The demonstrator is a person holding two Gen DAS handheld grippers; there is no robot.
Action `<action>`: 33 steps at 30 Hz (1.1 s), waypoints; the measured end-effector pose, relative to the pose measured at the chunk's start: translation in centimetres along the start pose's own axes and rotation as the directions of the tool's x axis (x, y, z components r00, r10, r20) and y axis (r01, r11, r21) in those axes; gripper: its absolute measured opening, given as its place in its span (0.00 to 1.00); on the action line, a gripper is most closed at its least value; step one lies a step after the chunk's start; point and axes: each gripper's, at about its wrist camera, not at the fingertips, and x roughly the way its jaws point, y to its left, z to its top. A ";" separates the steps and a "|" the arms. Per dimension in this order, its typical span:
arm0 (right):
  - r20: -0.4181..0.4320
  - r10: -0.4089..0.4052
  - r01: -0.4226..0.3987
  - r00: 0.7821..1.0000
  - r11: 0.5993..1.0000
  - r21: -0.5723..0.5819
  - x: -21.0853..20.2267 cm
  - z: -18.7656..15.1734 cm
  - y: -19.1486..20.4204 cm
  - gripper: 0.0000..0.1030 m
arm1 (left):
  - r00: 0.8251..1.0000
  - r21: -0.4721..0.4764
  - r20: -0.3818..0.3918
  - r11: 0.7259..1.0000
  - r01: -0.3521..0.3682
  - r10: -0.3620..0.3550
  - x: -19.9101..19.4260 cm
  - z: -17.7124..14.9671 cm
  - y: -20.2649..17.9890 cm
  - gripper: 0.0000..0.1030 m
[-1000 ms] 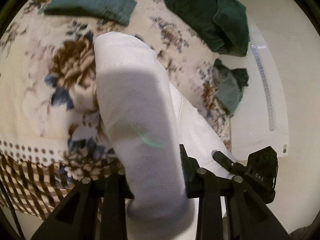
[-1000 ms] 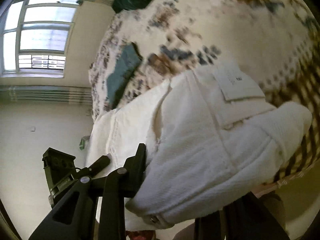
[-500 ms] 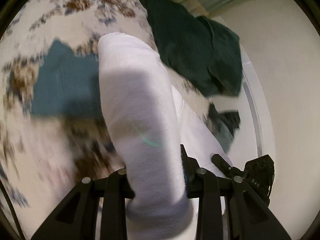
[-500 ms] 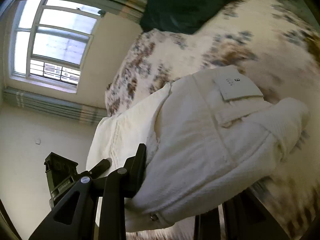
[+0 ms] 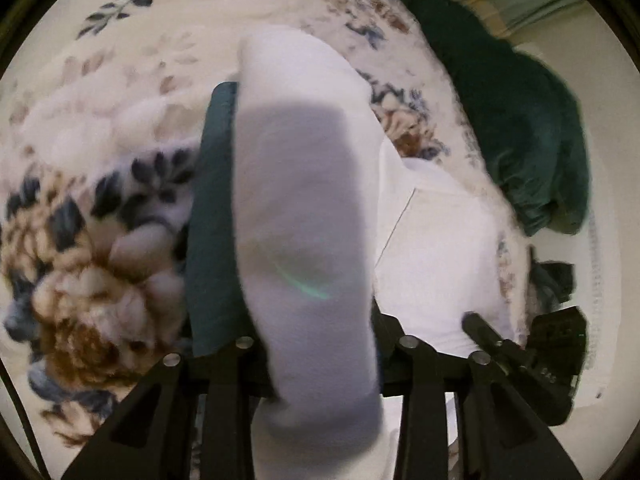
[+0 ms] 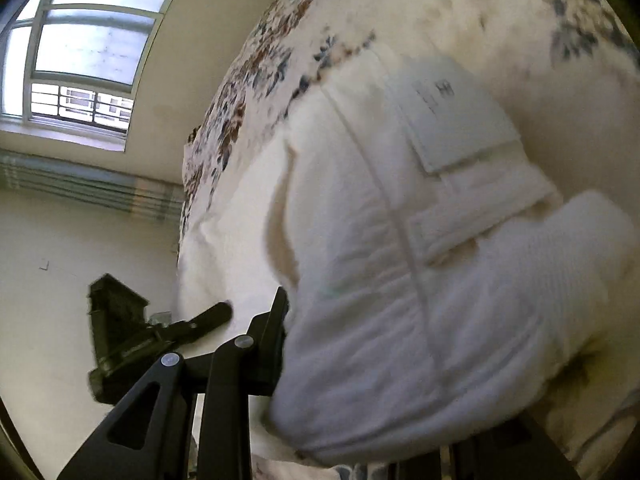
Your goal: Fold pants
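The white pants (image 5: 308, 208) hang bunched between both grippers above a floral bed cover (image 5: 100, 160). My left gripper (image 5: 320, 344) is shut on a thick fold of them, which covers the middle of the left wrist view. My right gripper (image 6: 360, 368) is shut on the waistband end (image 6: 400, 240), where a back pocket with a label (image 6: 452, 116) shows. Its right finger is hidden by the cloth. The other gripper shows at the edge of each view (image 5: 552, 360) (image 6: 120, 336).
A folded teal garment (image 5: 212, 216) lies on the bed right under the white pants. A dark green pile (image 5: 520, 120) sits at the bed's far right edge. A small grey-green cloth (image 5: 552, 280) lies further right. A window (image 6: 80, 40) is on the wall.
Both grippers have carried the white pants forward over the bed. The folded teal garment, far off a second ago, now lies directly beneath them. Both grips are unchanged.
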 end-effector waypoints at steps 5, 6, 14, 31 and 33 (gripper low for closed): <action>-0.091 -0.116 0.117 0.989 0.993 0.003 -0.1 1.4 1.2 0.50 | 0.989 -0.014 0.041 0.990 -0.142 0.143 -2.5 -1.9 -2.0 0.53; -0.110 -0.160 0.159 0.981 0.987 -0.026 -0.2 1.3 2.0 0.60 | 0.972 0.006 0.047 0.973 -0.231 0.231 -3.1 -2.5 -3.2 0.57; 0.009 -0.594 0.551 0.805 0.740 -0.385 -2.8 -1.1 9.0 0.88 | 0.888 0.066 0.119 0.889 -0.453 0.444 -5.2 -5.8 -6.9 0.90; 0.183 -0.598 0.602 0.781 0.640 -0.477 -14.2 -8.1 16.5 0.93 | 0.836 0.021 0.256 0.862 -0.506 0.485 -13.6 -12.8 -13.8 0.94; 0.195 -0.588 0.600 0.785 0.641 -0.479 -16.5 -9.4 17.5 0.93 | 0.828 0.015 0.283 0.861 -0.509 0.484 -15.8 -14.6 -15.6 0.94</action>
